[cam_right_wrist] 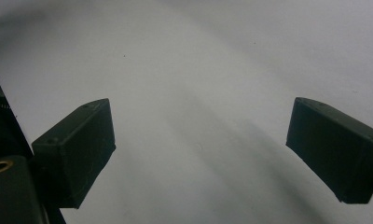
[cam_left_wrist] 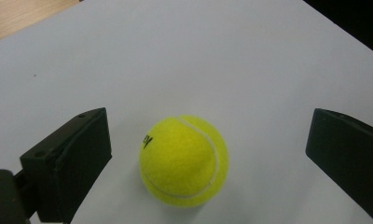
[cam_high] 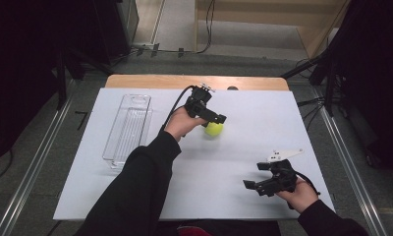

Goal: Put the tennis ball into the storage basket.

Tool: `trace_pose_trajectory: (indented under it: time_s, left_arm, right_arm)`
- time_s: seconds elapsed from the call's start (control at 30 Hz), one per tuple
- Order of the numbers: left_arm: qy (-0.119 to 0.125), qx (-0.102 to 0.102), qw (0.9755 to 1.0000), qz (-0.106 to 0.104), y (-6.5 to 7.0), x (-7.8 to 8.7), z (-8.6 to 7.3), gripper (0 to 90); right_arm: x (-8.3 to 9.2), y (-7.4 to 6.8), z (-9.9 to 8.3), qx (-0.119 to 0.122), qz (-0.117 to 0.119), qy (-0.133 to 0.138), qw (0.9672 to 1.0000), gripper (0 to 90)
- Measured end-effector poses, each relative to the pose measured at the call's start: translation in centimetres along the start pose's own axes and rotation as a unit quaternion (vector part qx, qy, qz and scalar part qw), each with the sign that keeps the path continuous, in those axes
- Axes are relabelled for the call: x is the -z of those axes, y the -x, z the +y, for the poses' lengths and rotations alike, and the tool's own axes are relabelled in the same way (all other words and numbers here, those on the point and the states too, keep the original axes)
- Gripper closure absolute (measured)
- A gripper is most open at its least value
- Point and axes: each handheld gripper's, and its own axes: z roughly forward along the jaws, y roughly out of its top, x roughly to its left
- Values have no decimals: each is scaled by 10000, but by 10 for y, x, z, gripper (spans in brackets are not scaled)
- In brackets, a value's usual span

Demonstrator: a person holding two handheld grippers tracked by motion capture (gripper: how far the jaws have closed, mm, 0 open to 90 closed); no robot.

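A yellow-green tennis ball (cam_high: pixel 213 129) rests on the white tabletop (cam_high: pixel 243 142), a little past its middle. My left gripper (cam_high: pixel 212 121) hovers right over it, open. In the left gripper view the ball (cam_left_wrist: pixel 183 161) lies between the two wide-spread black jaws of the left gripper (cam_left_wrist: pixel 208 135), touching neither. My right gripper (cam_high: pixel 256 175) is held low near the front right of the table, open and pointing left. In the right gripper view, bare white surface lies between the spread jaws of the right gripper (cam_right_wrist: pixel 198 128).
A clear plastic tray (cam_high: pixel 128 129) lies lengthwise on the left part of the table. A strip of wooden table edge (cam_high: pixel 194 81) runs along the far side. Dark stands and cables surround the table on the floor.
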Motion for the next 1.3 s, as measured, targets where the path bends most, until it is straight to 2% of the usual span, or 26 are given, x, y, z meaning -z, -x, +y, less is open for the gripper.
trace_pose_trajectory:
  time_s: [0.2, 0.33, 0.73, 1.13, 1.3]
  left_arm:
    - [-6, 41, 10000, -14, -1, -6, 7, 9]
    - [-44, -30, 10000, 13, 1, -11, 8, 9]
    - [-76, 52, 10000, 27, -3, -18, 5, 9]
    - [-126, 0, 9999, 45, -4, -25, -1, 9]
    - [-138, 41, 9999, 27, -5, -30, -5, 9]
  right_arm:
    - [0, 0, 0, 5, 3, 5, 10000, 60]
    - [0, 0, 0, 9, 14, 11, 10000, 60]
    - [0, 0, 0, 15, 25, 14, 10000, 59]
    - [0, 0, 0, 14, 26, 3, 10000, 59]
    - [0, 0, 0, 16, 26, 3, 10000, 60]
